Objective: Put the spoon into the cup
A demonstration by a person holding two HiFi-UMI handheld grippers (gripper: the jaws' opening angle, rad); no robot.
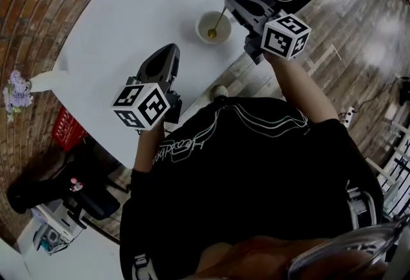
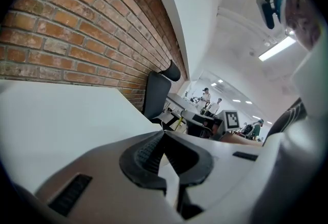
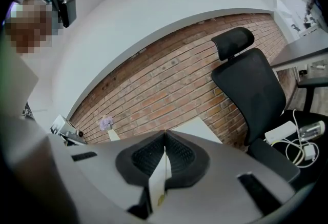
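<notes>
At upper centre the spoon (image 1: 220, 19) is pinched by its handle in the right gripper (image 1: 229, 0) — so the bowl is hung inside the cup (image 1: 198, 26) — while the left gripper (image 1: 171, 49) is closed on nothing.

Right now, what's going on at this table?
A person stands over a white table with a gripper in each hand. The right gripper has its fingers shut on the thin handle of a gold-coloured spoon, and the spoon's bowl is already down inside the white cup. The left gripper is shut and empty, over the table and well apart from the cup. The spoon has not been let go yet.
</notes>
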